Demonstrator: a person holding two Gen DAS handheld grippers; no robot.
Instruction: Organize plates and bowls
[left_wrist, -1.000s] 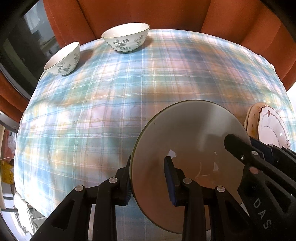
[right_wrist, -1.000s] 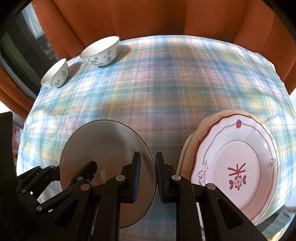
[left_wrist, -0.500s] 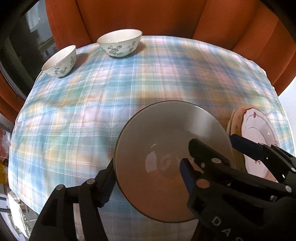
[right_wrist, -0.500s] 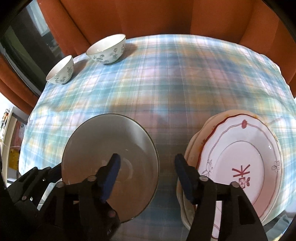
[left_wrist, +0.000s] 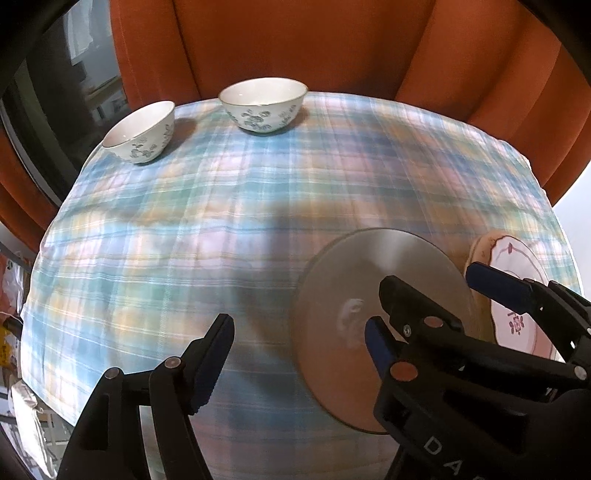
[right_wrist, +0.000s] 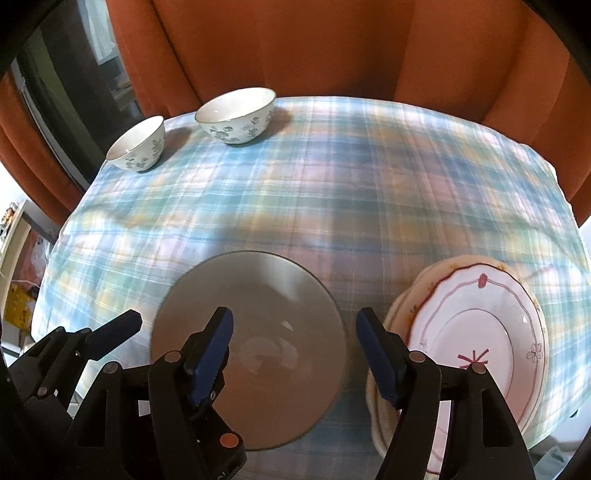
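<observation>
A grey glass plate (left_wrist: 380, 295) (right_wrist: 255, 314) lies flat on the plaid tablecloth near the front edge. My left gripper (left_wrist: 299, 343) is open, its jaws to the left of and over the plate, touching nothing. My right gripper (right_wrist: 295, 343) is open above the plate's near right part, empty. A stack of cream plates topped by a white plate with red trim (right_wrist: 480, 339) (left_wrist: 517, 295) sits right of the grey plate. Two white floral bowls, a smaller one (left_wrist: 142, 133) (right_wrist: 138, 144) and a larger one (left_wrist: 264, 105) (right_wrist: 238, 116), stand at the far left.
The plaid tablecloth (left_wrist: 258, 206) (right_wrist: 351, 192) covers a round table. Orange curtains (left_wrist: 314, 44) hang close behind it. A dark window frame (right_wrist: 55, 110) is at the left. The table's front edge drops off just under both grippers.
Both grippers opened and let go of the grey plate, which now lies on the cloth. Both have pulled back and up; the left gripper shifted left.
</observation>
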